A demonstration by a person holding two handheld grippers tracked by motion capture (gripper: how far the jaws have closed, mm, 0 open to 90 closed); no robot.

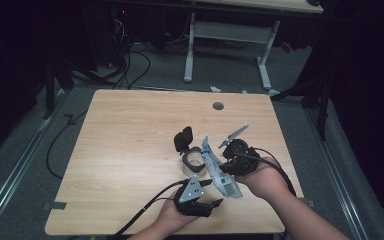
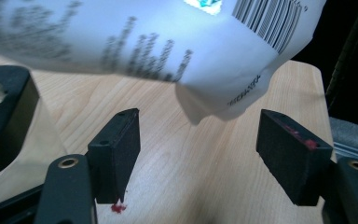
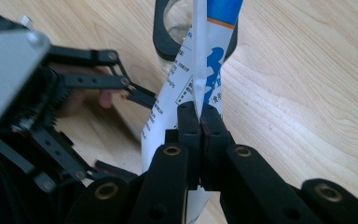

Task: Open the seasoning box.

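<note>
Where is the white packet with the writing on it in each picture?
High view: the white packet sits right of centre, between the two hands, pinched by the right gripper.
Left gripper view: it fills the top, hanging above the open left gripper.
Right gripper view: it stands up the middle, clamped in shut jaws.
Shared landmark: the clear jar with a black rim, close to the packet.

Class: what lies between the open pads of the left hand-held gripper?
Bare tabletop; the packet hangs above them, in the left gripper view.
</note>
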